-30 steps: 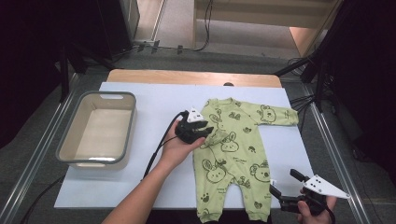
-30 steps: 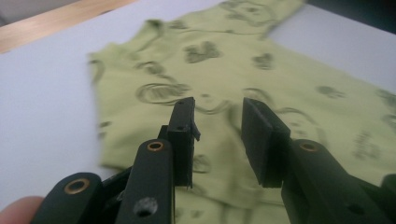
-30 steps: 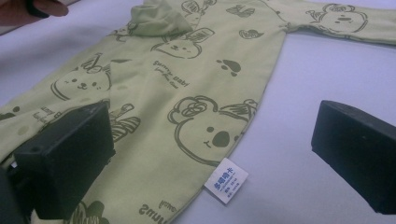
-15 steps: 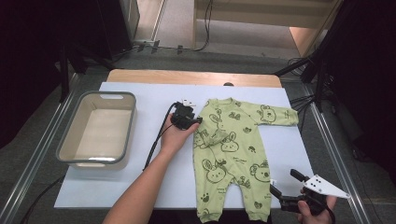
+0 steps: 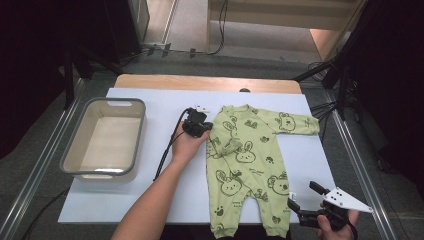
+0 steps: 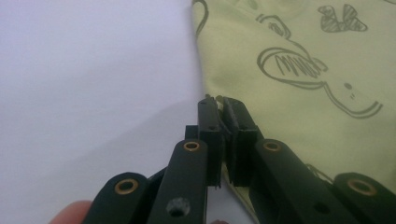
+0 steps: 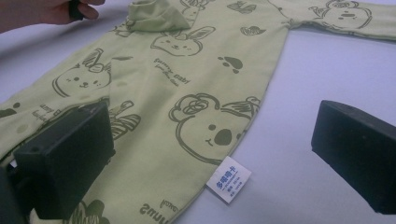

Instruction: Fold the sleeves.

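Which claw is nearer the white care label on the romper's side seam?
Right. The right claw is open just beside the label near the leg; the left claw is up at the romper's shoulder edge, shut on the fabric.

high view: overhead, far | gripper views: close | shared: romper [image 5: 247,160]

Your table [image 5: 200,82] has a wooden top, with a white sheet [image 5: 160,200] spread over most of it. On that sheet, the green baby romper [image 5: 250,160] lies flat, with its near edge right at your left gripper [image 5: 196,127] and its leg end just beside your right gripper [image 5: 307,197]. The grey tub [image 5: 75,155] sits well apart from the left gripper, on its far side from the romper.
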A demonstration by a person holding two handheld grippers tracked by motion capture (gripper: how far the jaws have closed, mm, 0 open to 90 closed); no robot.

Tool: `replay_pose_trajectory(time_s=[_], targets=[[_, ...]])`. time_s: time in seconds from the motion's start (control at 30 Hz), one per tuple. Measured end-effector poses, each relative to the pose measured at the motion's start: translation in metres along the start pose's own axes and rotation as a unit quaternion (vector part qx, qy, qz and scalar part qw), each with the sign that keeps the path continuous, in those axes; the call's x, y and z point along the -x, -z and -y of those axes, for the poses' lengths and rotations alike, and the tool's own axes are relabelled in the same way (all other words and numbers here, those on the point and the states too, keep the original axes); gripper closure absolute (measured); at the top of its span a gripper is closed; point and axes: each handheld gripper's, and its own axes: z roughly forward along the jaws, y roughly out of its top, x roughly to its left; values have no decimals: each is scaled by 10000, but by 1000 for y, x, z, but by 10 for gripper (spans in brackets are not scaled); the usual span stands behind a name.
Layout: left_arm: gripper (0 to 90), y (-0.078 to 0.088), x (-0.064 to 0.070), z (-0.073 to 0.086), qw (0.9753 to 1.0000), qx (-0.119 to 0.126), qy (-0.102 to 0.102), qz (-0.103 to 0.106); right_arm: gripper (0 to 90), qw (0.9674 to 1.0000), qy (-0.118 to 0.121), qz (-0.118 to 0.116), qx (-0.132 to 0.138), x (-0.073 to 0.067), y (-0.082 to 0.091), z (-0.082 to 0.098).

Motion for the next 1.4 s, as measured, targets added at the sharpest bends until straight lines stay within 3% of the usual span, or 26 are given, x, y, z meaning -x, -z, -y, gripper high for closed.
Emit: replay_pose_trajectory(time_s=[0.3,0.43,0.73,0.87,0.97,1.03,1.13,1.23,1.4], targets=[[862,0,-13,-5,10000,-20,-2,-88,0,10000,-8,14,-15,0,0,0],[862,3,-24,-7,9997,-46,-1,-225,0,10000,-3,15,-1,1,0,0],[861,12,-47,-9,9986,-1,284,-445,0,10000,3,20,-7,1,0,1],[819,13,-50,-6,9986,-34,381,-378,0,10000,12,14,-12,1,-1,1],[655,21,-44,-4,9976,198,478,-452,0,10000,-1,25,-18,0,0,1],[597,28,-38,-2,9977,303,425,-428,0,10000,9,26,0,1,0,1],[590,40,-24,5,9984,451,253,-221,0,10000,-12,34,-7,1,0,1],[590,47,-8,12,9991,428,-70,32,0,10000,6,29,-21,0,0,0],[592,55,16,20,9968,448,-367,547,0,10000,32,-2,-15,-2,-1,-1]])
